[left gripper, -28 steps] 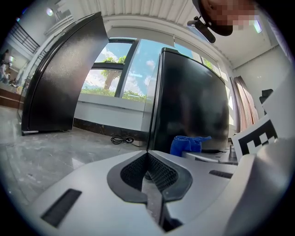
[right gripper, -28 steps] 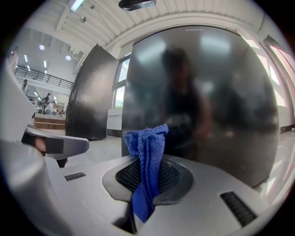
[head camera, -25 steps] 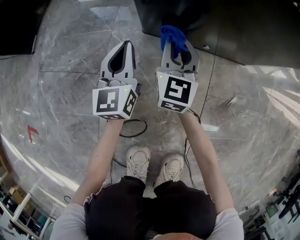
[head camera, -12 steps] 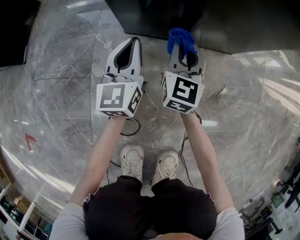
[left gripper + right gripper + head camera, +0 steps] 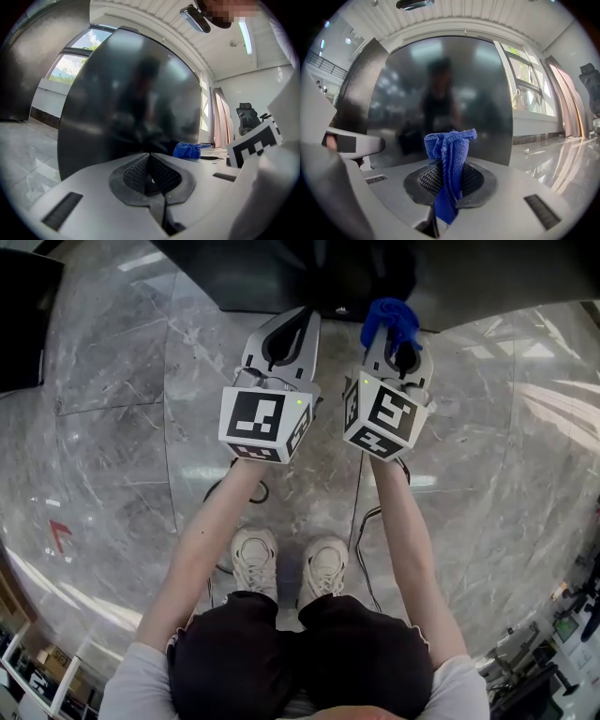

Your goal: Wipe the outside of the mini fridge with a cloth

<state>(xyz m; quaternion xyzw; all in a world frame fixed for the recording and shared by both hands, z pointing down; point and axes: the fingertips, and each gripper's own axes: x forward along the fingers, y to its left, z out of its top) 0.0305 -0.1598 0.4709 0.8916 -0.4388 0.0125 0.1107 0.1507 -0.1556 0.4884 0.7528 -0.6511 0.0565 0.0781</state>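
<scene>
two grippers face one mini fridge [image 5: 309, 273] at 12 o'clock: right gripper [image 5: 398, 332] pinches one blue cloth [image 5: 392, 317], left gripper [image 5: 298, 326] clenched empty.

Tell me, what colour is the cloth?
Blue. The cloth shows best in the right gripper view.

no readable text, red arrow [image 5: 58, 534] on floor [image 5: 112, 474]

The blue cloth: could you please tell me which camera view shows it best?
The right gripper view: the blue cloth sits centred and large, pinched in the right gripper. The head view shows a small bunch; the left gripper view only a small side patch.
</scene>
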